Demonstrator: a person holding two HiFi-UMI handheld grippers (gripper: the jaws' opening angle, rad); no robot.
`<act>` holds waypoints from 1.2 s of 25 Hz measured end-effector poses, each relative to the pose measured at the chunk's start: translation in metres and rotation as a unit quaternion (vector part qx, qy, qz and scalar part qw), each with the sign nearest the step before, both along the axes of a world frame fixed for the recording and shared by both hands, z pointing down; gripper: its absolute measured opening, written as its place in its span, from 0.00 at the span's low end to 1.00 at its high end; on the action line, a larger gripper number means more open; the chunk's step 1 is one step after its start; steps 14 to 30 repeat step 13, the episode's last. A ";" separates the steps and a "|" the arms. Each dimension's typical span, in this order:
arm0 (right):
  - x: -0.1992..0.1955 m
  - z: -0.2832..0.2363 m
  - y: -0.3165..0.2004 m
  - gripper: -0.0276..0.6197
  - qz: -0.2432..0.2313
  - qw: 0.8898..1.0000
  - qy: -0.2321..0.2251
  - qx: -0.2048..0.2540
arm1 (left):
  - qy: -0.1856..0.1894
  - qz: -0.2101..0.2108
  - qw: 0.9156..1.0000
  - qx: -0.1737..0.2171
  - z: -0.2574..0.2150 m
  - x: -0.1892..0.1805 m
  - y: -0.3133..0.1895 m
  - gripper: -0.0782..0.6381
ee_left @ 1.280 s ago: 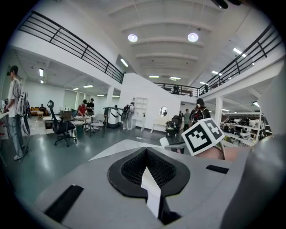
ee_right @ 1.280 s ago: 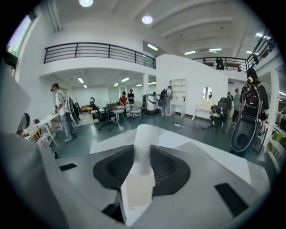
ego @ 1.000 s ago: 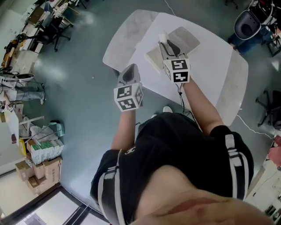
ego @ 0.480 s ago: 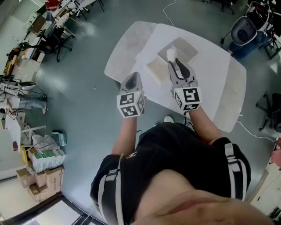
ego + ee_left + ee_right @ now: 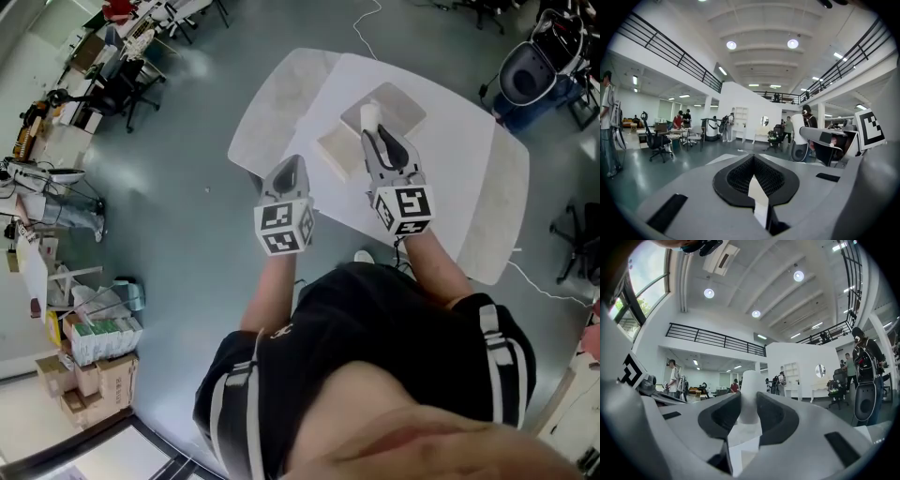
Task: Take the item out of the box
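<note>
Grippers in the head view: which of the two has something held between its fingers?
The right gripper: it clamps a white cylinder, while the left gripper is shut on nothing.

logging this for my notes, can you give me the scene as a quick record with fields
surface: white table
box: grey, square, on the table
beside box: flat pale piece, maybe its lid
right gripper: shut on a white cylinder, over the table by the box
white cylinder: upright between the jaws, out of the box
left gripper: jaws together, nothing between them, near the table's left edge
</note>
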State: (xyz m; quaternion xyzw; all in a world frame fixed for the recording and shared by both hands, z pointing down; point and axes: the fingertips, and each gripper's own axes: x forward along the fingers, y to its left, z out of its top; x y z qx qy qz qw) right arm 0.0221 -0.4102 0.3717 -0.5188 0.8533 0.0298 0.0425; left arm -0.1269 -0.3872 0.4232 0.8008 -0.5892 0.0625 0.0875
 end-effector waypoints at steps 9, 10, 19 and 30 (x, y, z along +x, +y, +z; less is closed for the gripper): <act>0.006 0.001 -0.004 0.20 0.001 1.000 -0.007 -0.008 | 0.000 -0.001 1.000 0.003 0.000 0.001 0.002 0.13; 0.008 0.001 -0.003 0.20 0.000 1.000 -0.008 -0.009 | 0.000 -0.001 1.000 0.003 0.000 0.002 0.003 0.13; 0.013 0.002 -0.003 0.20 -0.003 1.000 -0.008 -0.010 | 0.001 0.000 1.000 0.003 -0.001 0.009 0.002 0.13; 0.013 0.002 -0.003 0.20 -0.003 1.000 -0.008 -0.010 | 0.001 0.000 1.000 0.003 -0.001 0.009 0.002 0.13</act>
